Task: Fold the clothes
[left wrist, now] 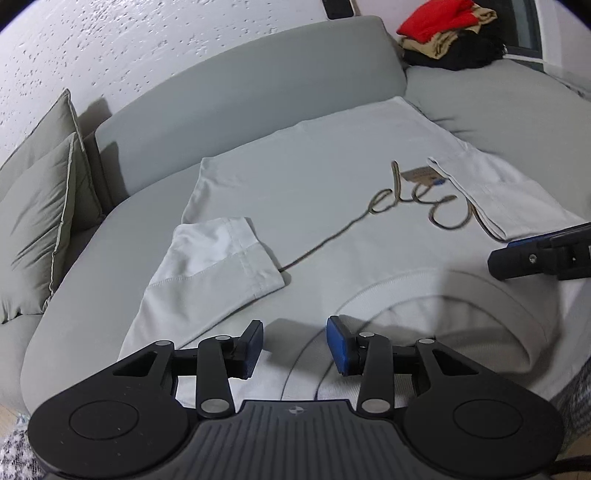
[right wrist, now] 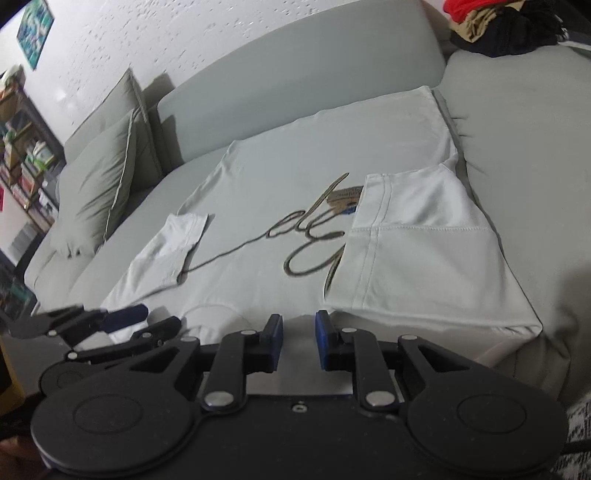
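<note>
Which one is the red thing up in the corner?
Follow the grey sofa along its backrest to the far right corner. A small heap of clothes sits there, and the red garment lies on top, the only bright colour above tan and black pieces.

Only readable-ish text: cursive script print on the white T-shirt [left wrist: 314, 192], ahead of the left gripper [left wrist: 295, 341], looks like "ele…" then loops, rest hidden under the folded sleeve [left wrist: 498, 195]. Small tan tag [left wrist: 421, 174] beside it has print, too small to read. Nothing else legible.
</note>
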The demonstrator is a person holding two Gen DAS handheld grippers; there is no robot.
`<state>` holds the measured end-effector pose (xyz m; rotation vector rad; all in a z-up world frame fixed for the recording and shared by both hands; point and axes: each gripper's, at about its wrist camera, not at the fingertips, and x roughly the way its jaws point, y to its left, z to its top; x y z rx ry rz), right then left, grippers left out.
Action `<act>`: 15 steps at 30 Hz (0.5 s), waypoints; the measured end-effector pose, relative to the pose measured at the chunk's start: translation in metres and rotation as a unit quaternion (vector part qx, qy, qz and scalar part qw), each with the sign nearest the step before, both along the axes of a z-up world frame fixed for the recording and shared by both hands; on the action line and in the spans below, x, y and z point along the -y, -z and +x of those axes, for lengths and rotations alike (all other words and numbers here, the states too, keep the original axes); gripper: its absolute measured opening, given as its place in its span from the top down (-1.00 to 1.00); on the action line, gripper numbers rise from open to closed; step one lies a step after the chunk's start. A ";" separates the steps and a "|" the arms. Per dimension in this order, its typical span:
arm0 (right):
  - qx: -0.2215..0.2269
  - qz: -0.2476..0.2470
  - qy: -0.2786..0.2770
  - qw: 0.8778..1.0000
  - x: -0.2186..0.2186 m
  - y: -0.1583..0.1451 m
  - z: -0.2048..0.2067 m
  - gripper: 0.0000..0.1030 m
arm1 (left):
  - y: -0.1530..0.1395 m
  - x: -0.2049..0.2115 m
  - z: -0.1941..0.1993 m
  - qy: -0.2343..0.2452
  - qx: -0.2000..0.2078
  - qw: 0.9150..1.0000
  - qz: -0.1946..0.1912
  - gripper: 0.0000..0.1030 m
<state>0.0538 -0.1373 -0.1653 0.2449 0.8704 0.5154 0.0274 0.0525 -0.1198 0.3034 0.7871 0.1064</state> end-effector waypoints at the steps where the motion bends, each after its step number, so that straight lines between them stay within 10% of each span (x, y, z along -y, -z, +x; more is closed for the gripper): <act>1: -0.003 -0.002 -0.004 1.000 0.001 -0.001 -0.002 0.63 | -0.001 -0.001 -0.001 -0.001 -0.001 1.000 -0.003 0.25; 15: -0.018 -0.018 -0.018 1.000 0.004 -0.001 -0.018 0.63 | -0.001 0.008 -0.009 -0.011 -0.005 1.000 0.019 0.25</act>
